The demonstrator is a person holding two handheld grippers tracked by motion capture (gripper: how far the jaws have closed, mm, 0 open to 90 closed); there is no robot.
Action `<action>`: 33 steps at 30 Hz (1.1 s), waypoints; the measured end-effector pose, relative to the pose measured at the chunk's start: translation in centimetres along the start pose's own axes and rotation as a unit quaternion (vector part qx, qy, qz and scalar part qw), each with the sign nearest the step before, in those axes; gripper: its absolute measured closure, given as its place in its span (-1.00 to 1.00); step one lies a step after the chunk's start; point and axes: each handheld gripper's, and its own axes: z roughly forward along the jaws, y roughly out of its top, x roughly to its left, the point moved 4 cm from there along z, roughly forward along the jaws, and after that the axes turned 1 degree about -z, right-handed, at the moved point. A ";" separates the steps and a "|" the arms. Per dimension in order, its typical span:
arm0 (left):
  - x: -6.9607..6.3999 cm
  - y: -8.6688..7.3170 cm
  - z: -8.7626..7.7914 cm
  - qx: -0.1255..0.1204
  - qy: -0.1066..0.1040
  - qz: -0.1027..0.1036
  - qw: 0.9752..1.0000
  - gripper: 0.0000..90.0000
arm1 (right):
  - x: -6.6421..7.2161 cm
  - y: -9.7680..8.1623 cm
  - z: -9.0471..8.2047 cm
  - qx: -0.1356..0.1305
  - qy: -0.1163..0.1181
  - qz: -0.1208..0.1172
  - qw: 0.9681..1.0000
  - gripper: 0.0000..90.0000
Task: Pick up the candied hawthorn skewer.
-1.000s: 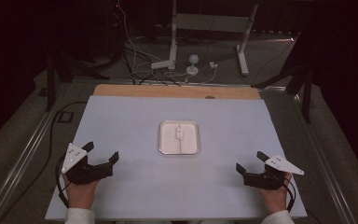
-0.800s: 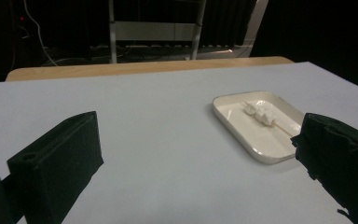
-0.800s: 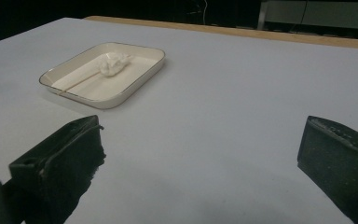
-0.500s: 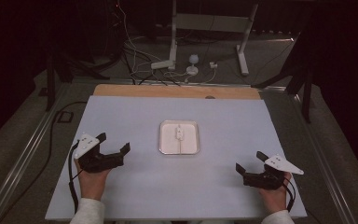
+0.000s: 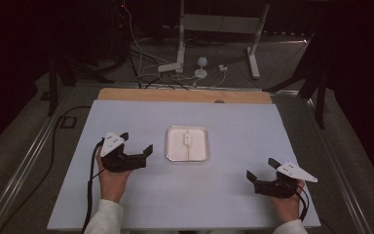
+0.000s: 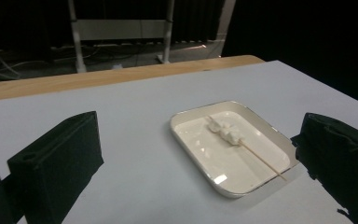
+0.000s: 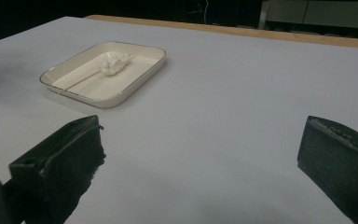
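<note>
A white rectangular tray [image 5: 173, 146] [image 6: 200, 154] [image 7: 135, 77] lies at the table's middle. In it lies a wooden skewer [image 5: 188, 144] [image 6: 261, 160] [image 7: 77, 80] with white marshmallow pieces [image 6: 224, 129] [image 7: 112, 62] at its far end. My left gripper [image 5: 136, 143] [image 6: 200, 163] is open just left of the tray, its jaws pointing at it, nothing between them. My right gripper [image 5: 262, 168] [image 7: 200, 154] is open near the front right of the table, well apart from the tray, also holding nothing.
A light blue-grey sheet [image 5: 233, 122] covers the table, with a wooden strip [image 5: 185, 95] along its far edge. Beyond it are white stand legs [image 5: 180, 44] and cables [image 5: 141, 63] on the floor. A black cable [image 5: 90, 195] trails from the left gripper.
My left gripper has moved forward and right, from the front left of the table to beside the tray. The right gripper has stayed in place.
</note>
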 end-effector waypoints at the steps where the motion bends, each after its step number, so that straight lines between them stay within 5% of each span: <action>1: -0.2 0.0 0.3 0.002 -0.001 0.004 1.000 -0.98 | 0.0 0.0 0.0 0.001 0.000 -0.001 1.000 -1.00; 10: -1.6 -0.1 3.3 0.010 -0.013 0.000 1.000 -0.97 | 0.0 0.0 0.0 0.002 0.000 -0.003 1.000 -1.00; 21: -3.2 -1.6 7.6 0.055 -0.020 -0.004 0.998 -0.97 | 0.1 -0.1 0.0 0.004 0.000 -0.005 1.000 -1.00; 33: -4.8 -2.8 10.5 0.084 -0.023 0.000 0.996 -0.97 | 0.1 -0.1 0.1 0.006 0.001 -0.007 1.000 -1.00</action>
